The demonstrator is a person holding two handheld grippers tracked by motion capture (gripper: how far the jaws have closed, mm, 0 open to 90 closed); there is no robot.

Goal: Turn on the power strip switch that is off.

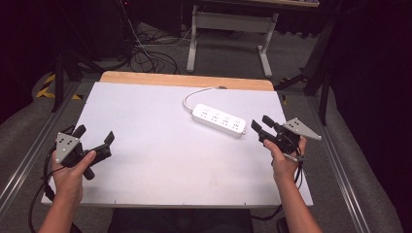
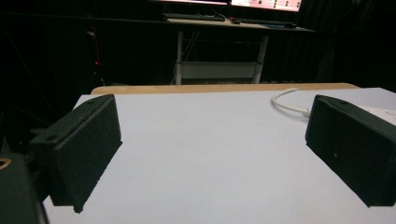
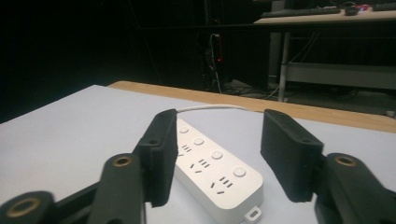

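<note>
A white power strip (image 1: 218, 120) lay on the right half of the white tabletop (image 1: 155, 160), angled, its cord (image 1: 194, 94) curling back toward the far wooden edge (image 1: 184, 79). It looked like a rigid, light plastic bar with smooth, somewhat slippery sides; gripping across its narrow width near the middle seemed the safest hold, since the trailing cord could drag or twist it. The right gripper (image 1: 258, 124) sat just beside the strip's near end, jaws spread wide and empty, the strip lying between them in the right gripper view. The left gripper (image 1: 94, 136) hovered well apart near the left edge, jaws wide and empty. Bare tabletop lay open between them.
</note>
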